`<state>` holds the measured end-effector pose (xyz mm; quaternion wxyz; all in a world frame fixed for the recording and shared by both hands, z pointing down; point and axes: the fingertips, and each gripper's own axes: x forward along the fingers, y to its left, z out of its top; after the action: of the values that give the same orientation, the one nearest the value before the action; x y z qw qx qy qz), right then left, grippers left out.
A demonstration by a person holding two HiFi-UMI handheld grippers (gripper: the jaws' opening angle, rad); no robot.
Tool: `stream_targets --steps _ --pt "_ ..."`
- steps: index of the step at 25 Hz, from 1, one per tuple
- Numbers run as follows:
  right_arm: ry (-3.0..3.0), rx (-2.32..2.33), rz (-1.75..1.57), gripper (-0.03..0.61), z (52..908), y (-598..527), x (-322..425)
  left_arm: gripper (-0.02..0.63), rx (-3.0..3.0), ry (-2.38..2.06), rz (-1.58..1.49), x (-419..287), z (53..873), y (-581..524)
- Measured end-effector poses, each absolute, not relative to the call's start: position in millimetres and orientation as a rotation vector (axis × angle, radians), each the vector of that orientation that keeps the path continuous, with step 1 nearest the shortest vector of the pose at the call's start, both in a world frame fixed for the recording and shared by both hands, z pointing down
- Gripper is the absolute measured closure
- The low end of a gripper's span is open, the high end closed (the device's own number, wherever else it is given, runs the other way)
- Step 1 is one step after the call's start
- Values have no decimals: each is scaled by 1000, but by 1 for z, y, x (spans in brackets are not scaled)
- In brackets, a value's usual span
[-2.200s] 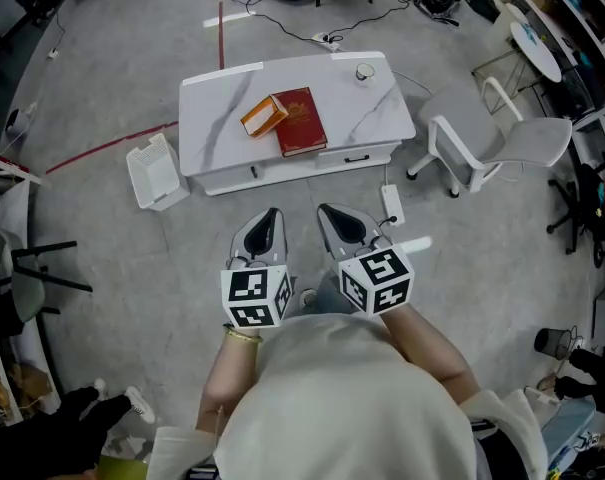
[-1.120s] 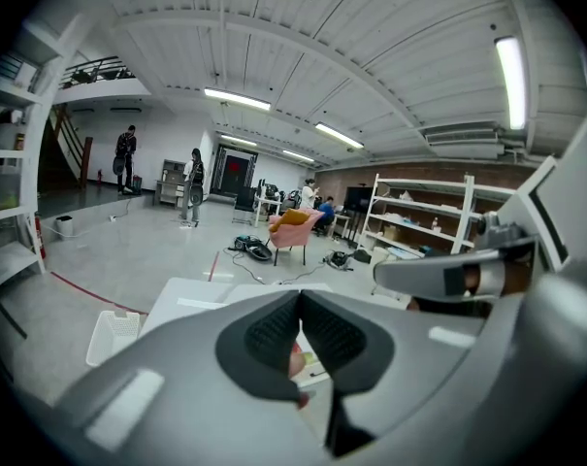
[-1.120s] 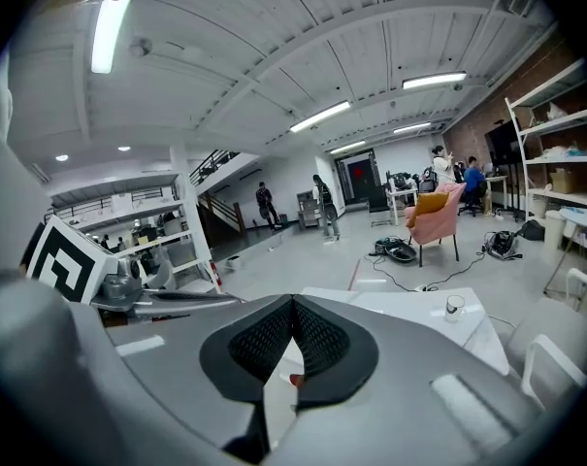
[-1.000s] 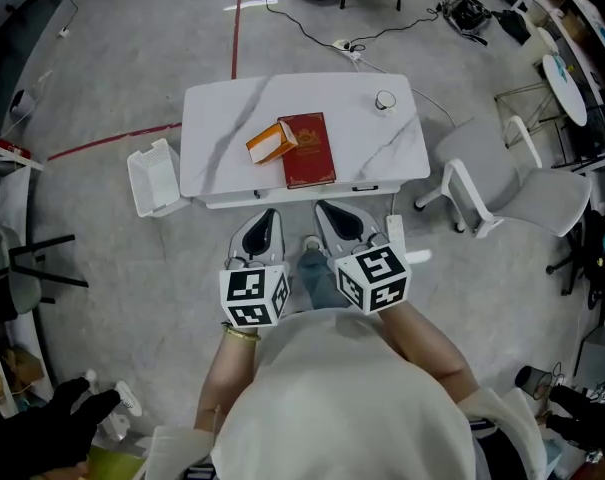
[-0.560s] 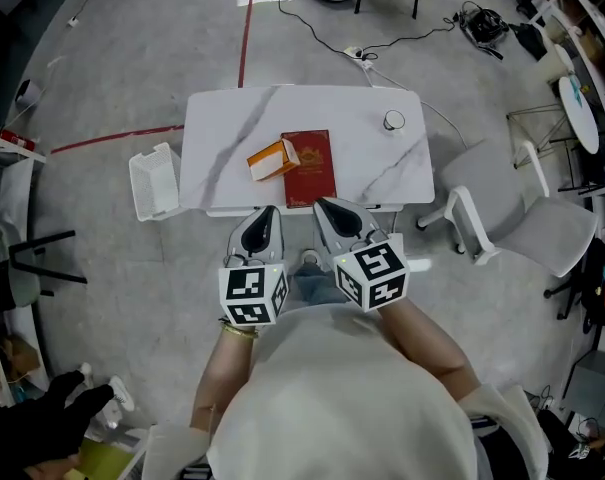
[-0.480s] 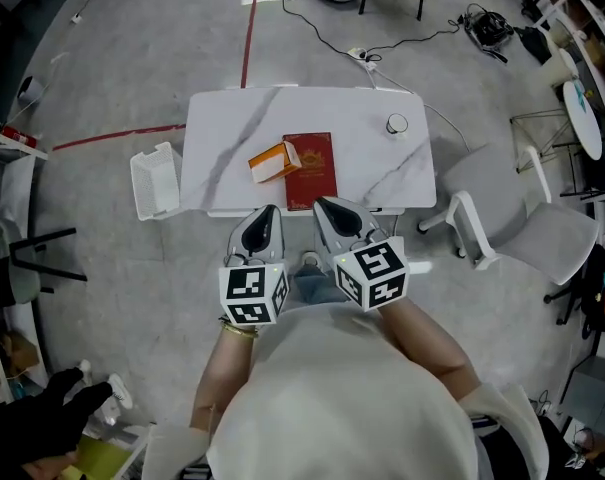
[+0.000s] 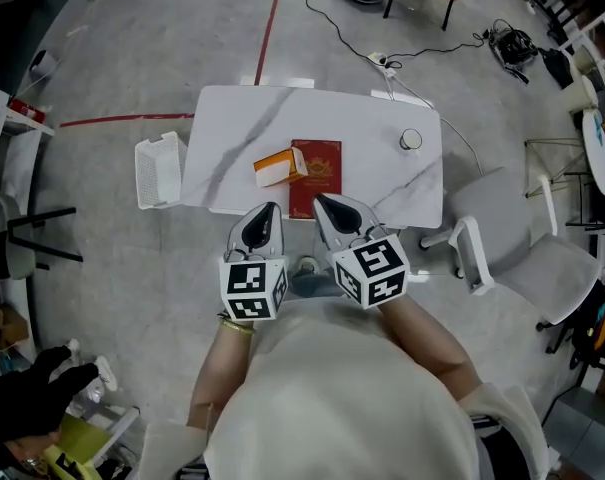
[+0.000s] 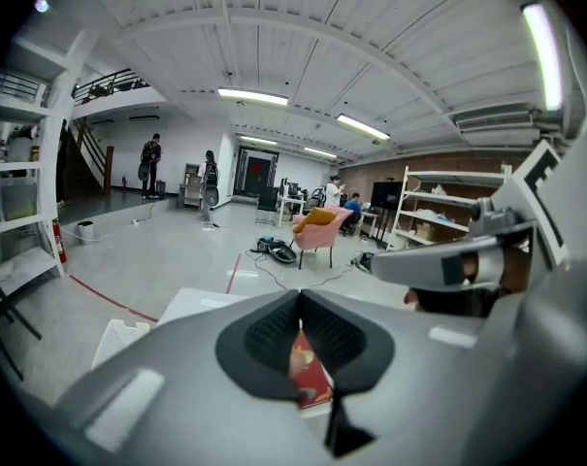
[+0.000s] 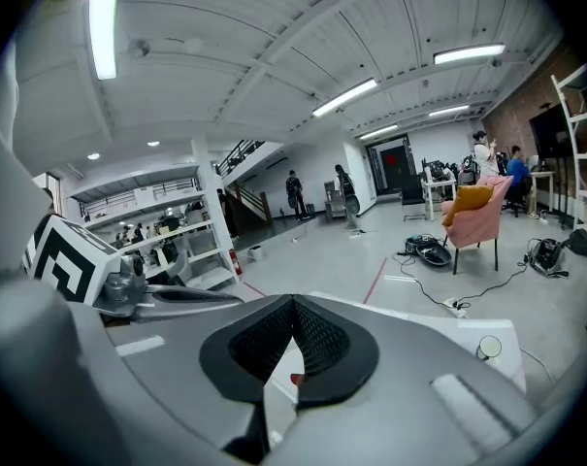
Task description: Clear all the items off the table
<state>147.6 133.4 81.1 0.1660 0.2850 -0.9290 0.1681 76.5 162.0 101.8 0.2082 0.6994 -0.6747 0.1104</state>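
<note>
A red book [image 7: 320, 166] lies in the middle of the white marble-look table [image 7: 232, 128], with an orange box [image 7: 279, 166] leaning on its left edge. A small round object [image 7: 411, 139] sits near the table's far right corner. My left gripper [image 7: 269, 209] and right gripper [image 7: 321, 200] are side by side at the table's near edge, both shut and empty. The right gripper's tip overlaps the book's near end. In the left gripper view, the book [image 8: 309, 374] shows below the closed left gripper [image 8: 300, 297]. The right gripper [image 9: 293, 301] is also closed, with the round object [image 9: 488, 347] at right.
A white basket [image 7: 160, 170] stands on the floor beside the table's left end. A white chair [image 7: 507, 258] is at the table's right. Cables [image 7: 382, 53] and a red floor line [image 7: 267, 38] lie beyond the table. A pink armchair [image 8: 317, 226] stands further off.
The table has drawn closer in the head view. Both grippers have come forward from the floor in front to the table's near edge, staying shut. The book and box have not moved.
</note>
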Motion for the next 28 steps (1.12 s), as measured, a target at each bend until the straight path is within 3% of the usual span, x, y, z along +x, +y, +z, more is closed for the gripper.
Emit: stream_targets --steps 28 --pt "-2468 825 586 583 180 78 121 604 1762 -1868 369 18 194 112"
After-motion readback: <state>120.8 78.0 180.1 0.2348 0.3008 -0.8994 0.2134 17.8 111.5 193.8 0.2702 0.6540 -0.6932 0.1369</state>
